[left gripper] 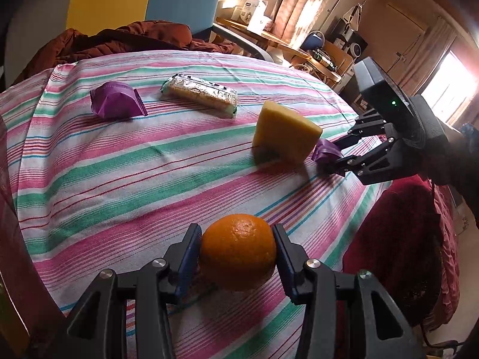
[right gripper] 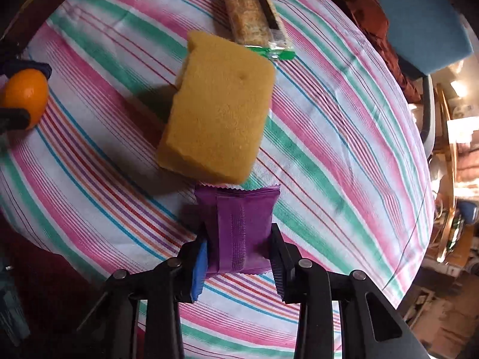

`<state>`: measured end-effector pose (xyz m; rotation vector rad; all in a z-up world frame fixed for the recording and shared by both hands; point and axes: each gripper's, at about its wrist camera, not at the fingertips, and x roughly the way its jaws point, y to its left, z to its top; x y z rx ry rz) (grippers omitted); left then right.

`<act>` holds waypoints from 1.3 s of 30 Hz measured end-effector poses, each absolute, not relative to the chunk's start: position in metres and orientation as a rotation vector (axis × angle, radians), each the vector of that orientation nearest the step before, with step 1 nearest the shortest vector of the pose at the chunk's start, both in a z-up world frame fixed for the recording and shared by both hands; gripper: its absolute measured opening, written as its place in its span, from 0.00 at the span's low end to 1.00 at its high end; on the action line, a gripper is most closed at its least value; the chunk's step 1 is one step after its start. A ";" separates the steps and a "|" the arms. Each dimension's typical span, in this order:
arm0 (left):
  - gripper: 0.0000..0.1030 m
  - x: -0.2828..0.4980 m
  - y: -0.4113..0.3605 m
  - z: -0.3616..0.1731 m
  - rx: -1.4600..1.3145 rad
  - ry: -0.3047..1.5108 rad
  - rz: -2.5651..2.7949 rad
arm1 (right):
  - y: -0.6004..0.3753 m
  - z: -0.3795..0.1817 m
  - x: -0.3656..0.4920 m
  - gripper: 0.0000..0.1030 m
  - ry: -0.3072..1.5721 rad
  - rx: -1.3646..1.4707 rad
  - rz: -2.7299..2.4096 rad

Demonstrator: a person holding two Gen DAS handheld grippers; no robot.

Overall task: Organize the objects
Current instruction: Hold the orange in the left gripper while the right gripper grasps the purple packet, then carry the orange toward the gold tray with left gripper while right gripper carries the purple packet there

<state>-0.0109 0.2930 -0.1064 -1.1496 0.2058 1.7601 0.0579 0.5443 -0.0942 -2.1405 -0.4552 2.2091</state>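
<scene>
Left gripper (left gripper: 238, 252): clamped on the orange (left gripper: 238, 251), near edge of the striped surface (left gripper: 119, 161).
Right gripper (right gripper: 238, 251): clamped on a purple packet (right gripper: 239, 230), at the right side of the surface.
Sponge (left gripper: 284, 133): yellow, tilted on edge, touching the held packet's far end.
Cracker pack (left gripper: 200, 94): lying far of the sponge.
Second purple packet (left gripper: 116, 100): far left, apart from the cracker pack.

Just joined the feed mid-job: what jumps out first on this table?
The orange gripped in the left tongs, close to the camera. Next, the yellow sponge mid-table on the striped cloth, right beside the purple packet clamped in the right tongs.
</scene>
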 end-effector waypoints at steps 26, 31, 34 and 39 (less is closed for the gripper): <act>0.46 -0.011 0.209 -0.034 -1.020 0.050 1.934 | 0.456 0.002 0.061 0.35 0.161 -1.447 2.660; 0.46 -0.032 0.153 -0.020 -1.014 -0.044 2.060 | 0.399 0.005 0.025 0.35 0.200 -1.404 2.824; 0.46 -0.052 0.117 -0.019 -1.030 -0.108 2.151 | 0.363 0.001 0.004 0.35 0.228 -1.415 2.902; 0.46 -0.082 0.056 -0.028 -1.081 -0.229 2.274 | 0.301 -0.008 -0.026 0.36 0.245 -1.459 3.000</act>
